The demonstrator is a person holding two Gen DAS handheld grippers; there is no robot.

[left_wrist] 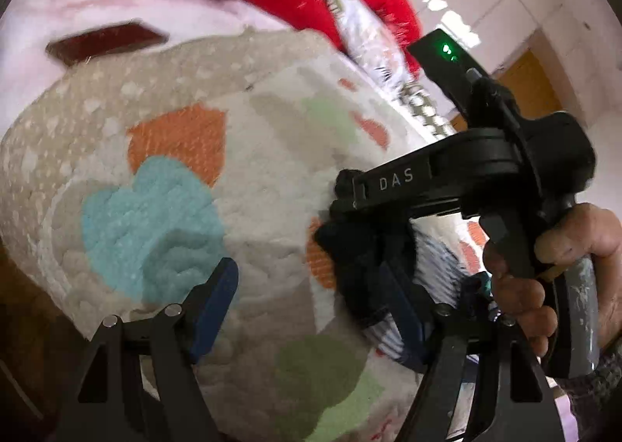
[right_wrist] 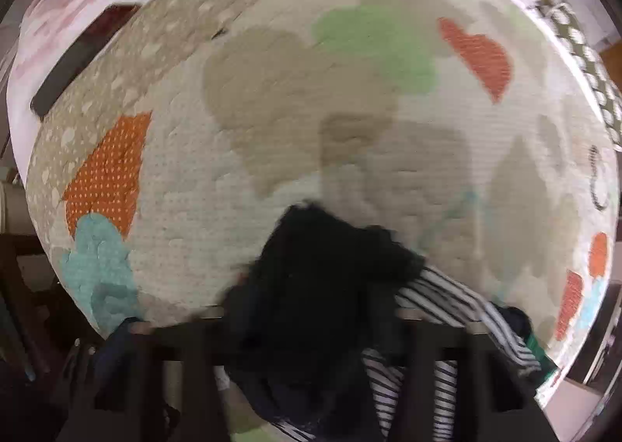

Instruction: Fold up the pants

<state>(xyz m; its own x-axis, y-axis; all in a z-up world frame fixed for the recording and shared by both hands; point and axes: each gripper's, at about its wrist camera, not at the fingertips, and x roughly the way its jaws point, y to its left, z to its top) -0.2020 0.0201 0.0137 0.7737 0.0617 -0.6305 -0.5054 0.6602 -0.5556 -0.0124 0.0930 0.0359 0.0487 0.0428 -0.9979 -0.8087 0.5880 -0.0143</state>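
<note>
Dark pants (right_wrist: 322,286) bunched in a heap at the near edge of the patchwork quilt (right_wrist: 272,100), beside a striped garment (right_wrist: 458,302); long axis impossible to tell. Right gripper (left_wrist: 342,216) closest, apparently clamped on the dark fabric, though blurred. Left gripper (left_wrist: 311,310) spread wide, empty, just left of the heap.

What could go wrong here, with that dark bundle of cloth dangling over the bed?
The right tongs seem to pinch the dark pants as one bunched clump, so they might land crumpled, not flat. A striped garment lies right beside them and could get dragged along. The left tongs hang open over the quilt, and might snag the quilt itself when they close.
</note>
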